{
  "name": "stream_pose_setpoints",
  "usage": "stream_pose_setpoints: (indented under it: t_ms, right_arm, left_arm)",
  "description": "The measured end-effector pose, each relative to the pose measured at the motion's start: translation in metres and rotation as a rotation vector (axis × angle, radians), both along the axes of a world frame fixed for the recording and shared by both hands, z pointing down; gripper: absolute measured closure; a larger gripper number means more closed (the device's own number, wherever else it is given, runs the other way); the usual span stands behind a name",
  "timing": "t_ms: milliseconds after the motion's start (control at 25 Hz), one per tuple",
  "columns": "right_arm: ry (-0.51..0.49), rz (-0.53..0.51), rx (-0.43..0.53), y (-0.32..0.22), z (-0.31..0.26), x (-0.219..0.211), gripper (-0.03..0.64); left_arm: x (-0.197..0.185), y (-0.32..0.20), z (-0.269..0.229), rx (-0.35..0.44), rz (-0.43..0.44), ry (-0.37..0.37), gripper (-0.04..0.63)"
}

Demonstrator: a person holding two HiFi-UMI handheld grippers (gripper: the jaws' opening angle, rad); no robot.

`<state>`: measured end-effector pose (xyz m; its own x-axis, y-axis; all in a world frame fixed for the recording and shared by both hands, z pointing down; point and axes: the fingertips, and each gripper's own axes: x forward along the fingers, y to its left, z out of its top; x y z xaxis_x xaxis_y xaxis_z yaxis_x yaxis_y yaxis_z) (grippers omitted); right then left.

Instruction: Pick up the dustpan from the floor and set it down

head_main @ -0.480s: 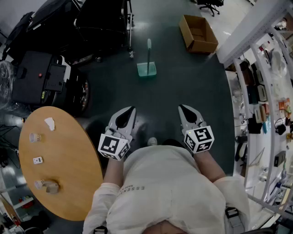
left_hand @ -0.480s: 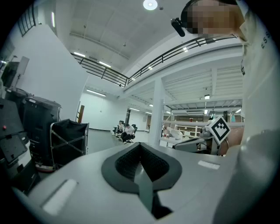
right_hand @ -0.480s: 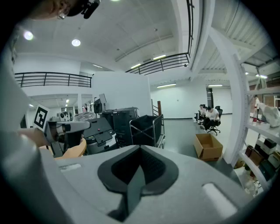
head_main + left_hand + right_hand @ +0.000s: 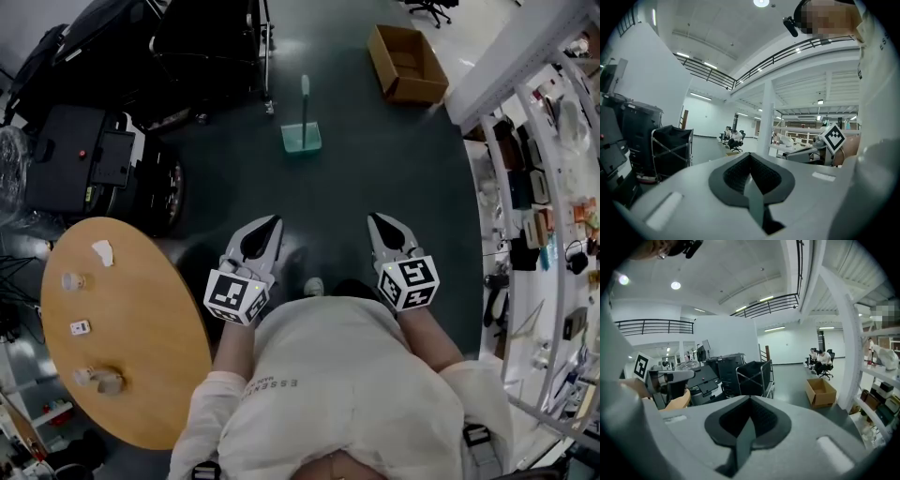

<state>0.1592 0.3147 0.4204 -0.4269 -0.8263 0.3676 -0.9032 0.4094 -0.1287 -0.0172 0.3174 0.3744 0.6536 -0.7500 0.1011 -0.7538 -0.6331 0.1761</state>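
Dustpan (image 4: 301, 138) on floor (image 4: 375, 178), head view only

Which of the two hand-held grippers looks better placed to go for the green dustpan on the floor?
Left, probably. Both are shut, empty and far from the dustpan, but the left hand-held gripper lines up closer with its upright handle than the right hand-held gripper does.

Dustpan (image 4: 302, 138) on floor (image 4: 375, 183) ahead, cardboard box (image 4: 408, 64) beyond (rightward)
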Motion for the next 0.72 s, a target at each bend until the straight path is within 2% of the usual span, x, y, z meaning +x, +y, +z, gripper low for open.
stream_pose_setpoints:
  t_ms: [440, 720]
  right_arm:
    - [-0.029, -0.013, -0.057, -0.016, 0.015, -0.006, 0.627]
    - [-0.038, -0.029, -0.122, -0.053, 0.041, -0.005, 0.627]
  left_arm:
    - [-0.020, -0.009, 0.012, -0.044, -0.071, 0.014, 0.578]
    - [-0.028, -0.043, 0.033, -0.092, -0.108, 0.020, 0.578]
